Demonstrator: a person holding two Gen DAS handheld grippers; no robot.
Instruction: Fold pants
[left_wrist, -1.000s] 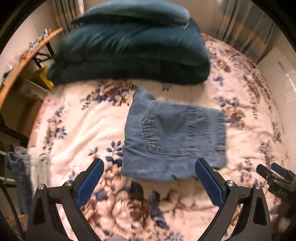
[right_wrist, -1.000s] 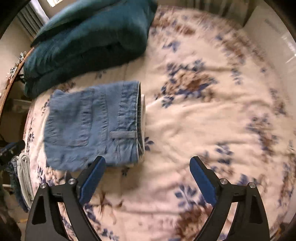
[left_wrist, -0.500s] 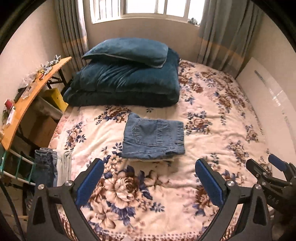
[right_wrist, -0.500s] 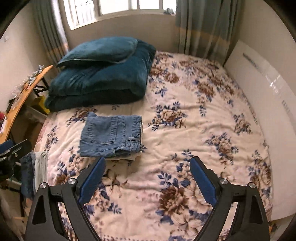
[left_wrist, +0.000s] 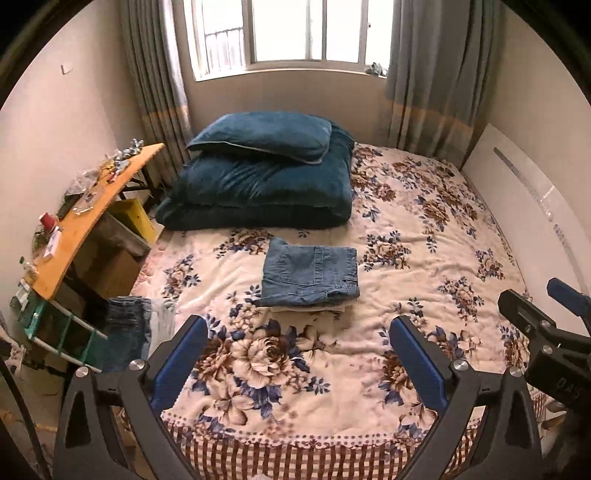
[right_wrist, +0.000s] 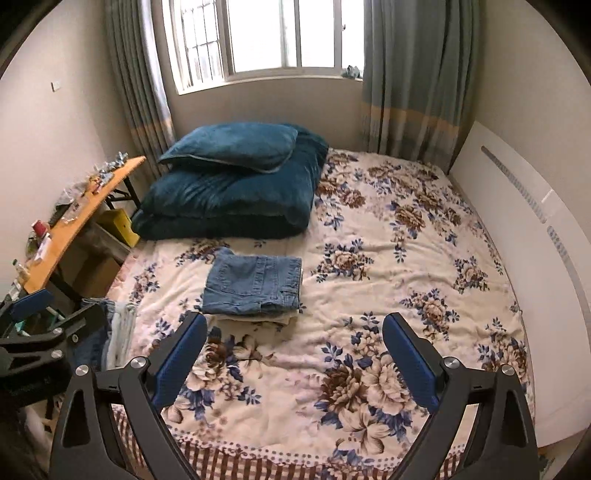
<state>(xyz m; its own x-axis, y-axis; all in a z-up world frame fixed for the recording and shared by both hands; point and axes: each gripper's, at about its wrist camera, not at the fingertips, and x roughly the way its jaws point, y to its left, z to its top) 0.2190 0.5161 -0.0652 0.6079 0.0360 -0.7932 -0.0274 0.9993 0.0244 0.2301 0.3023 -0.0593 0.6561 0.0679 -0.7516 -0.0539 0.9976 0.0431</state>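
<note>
The folded blue denim pants (left_wrist: 309, 275) lie on a folded pale garment in the middle of the floral bed (left_wrist: 424, 266); they also show in the right wrist view (right_wrist: 255, 286). My left gripper (left_wrist: 297, 326) is open and empty, held back over the foot of the bed, well short of the pants. My right gripper (right_wrist: 293, 325) is open and empty too, at about the same distance. The right gripper's fingers (left_wrist: 532, 317) show at the right edge of the left wrist view. The left gripper's fingers (right_wrist: 33, 302) show at the left edge of the right wrist view.
A dark teal folded duvet with a pillow (left_wrist: 266, 181) lies at the head of the bed. A cluttered wooden desk (left_wrist: 77, 221) stands left of the bed, with other clothes (left_wrist: 129, 328) hanging on a rack. A white panel (left_wrist: 535, 206) lines the right side.
Both grippers have pulled back and up from just above the pants to the foot of the bed. The pants have stayed in place, folded.
</note>
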